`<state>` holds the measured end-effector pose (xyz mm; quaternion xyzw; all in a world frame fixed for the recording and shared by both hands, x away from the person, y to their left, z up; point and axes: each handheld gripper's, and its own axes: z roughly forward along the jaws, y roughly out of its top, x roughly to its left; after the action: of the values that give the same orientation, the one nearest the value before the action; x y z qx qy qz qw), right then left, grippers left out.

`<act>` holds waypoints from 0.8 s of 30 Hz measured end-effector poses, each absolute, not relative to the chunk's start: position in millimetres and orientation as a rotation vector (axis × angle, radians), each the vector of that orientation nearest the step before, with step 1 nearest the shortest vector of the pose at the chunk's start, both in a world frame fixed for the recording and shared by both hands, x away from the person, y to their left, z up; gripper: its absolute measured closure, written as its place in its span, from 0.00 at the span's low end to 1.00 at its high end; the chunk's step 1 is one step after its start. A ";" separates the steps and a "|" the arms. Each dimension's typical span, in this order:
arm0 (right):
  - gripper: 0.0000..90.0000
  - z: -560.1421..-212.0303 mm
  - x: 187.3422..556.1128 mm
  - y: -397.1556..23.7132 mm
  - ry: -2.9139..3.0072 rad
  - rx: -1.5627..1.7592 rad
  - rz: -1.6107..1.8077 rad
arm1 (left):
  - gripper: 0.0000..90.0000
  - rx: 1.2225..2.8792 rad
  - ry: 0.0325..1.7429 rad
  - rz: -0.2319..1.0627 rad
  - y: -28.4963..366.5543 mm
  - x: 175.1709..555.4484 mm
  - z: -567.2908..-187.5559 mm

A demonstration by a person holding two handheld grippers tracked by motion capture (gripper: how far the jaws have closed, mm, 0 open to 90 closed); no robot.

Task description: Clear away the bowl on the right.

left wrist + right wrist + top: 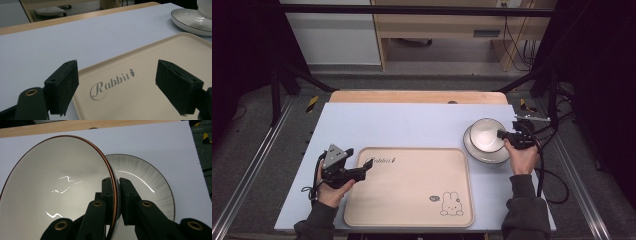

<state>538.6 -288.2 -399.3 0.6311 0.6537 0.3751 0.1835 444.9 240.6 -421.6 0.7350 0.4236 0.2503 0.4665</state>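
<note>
**Gripping bowl rim, R side of worktop**

R gripper [502,134]: fingers [108,188] clamped on rim of white bowl [486,134], one inside, one outside the wall. Bowl tilted in right gripper view, over white plate [485,157]; contact w/ plate can't be told. L gripper [367,166]: fingers [62,86] wide apart, nothing between, poised over near-left corner of beige tray [412,210] by "Rabbit" print [111,83]. Tray flat on pale blue worktop [402,125], plate just beside its far-right corner.
</note>
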 end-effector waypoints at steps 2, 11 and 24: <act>0.92 -396.8 536.9 -283.6 1.866 1.758 1.076 | 0.20 1.801 1.041 0.615 240.8 444.9 -421.5; 0.92 -384.8 528.7 -270.4 1.898 1.701 1.133 | 0.18 1.797 1.043 0.612 240.9 445.5 -420.7; 0.92 -376.3 521.8 -249.8 1.965 1.613 1.179 | 0.17 1.794 1.034 0.619 240.1 444.1 -418.6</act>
<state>521.8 -249.8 -376.3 0.5674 0.6910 0.4148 0.1687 444.1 240.1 -418.6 0.7323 0.4223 0.2525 0.4709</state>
